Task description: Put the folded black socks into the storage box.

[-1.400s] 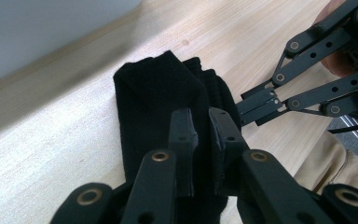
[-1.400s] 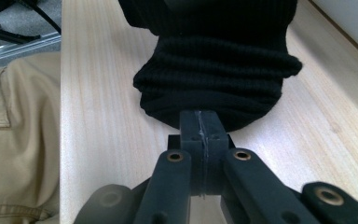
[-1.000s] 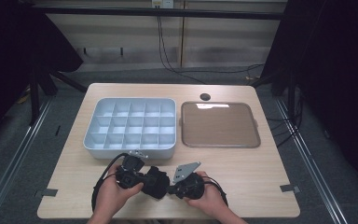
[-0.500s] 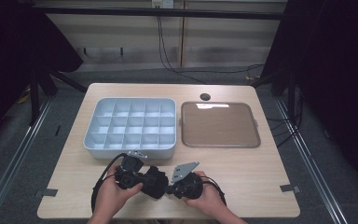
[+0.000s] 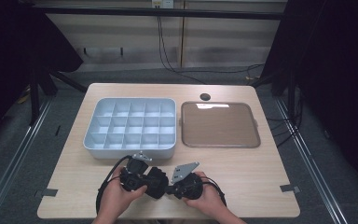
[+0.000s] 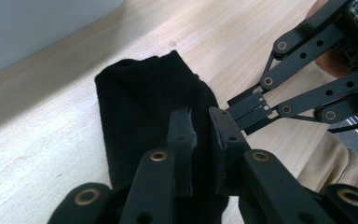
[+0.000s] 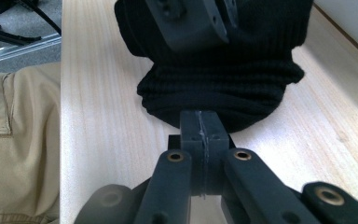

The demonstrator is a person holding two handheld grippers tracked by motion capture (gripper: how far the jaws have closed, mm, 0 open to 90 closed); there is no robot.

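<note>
Currently both hands sit at the near edge of the pale wooden counter, each holding a black two-jaw claw, with a black ribbed knit cloth, bunched like a sock, between them. It rests on the counter just in front of the grey plastic compartment tray, apart from its near wall.

Left claw: jaws nearly together, a narrow gap showing between the pads. Their tips lie over the black cloth; a fold appears to run up between them, but whether the pads actually press it I cannot tell. The jaws have just been opening a touch. In the high view this claw sits at the cloth's left end.

Right claw: jaws fully together, pads meeting along a thin seam. The tips touch the near rounded edge of the cloth; whether any fabric is pinched in the seam cannot be made out. From the high view it meets the cloth from the right, grey three-cornered plate on top.

Brown square flat tray lies right of the compartment tray, well apart from the claws
</note>
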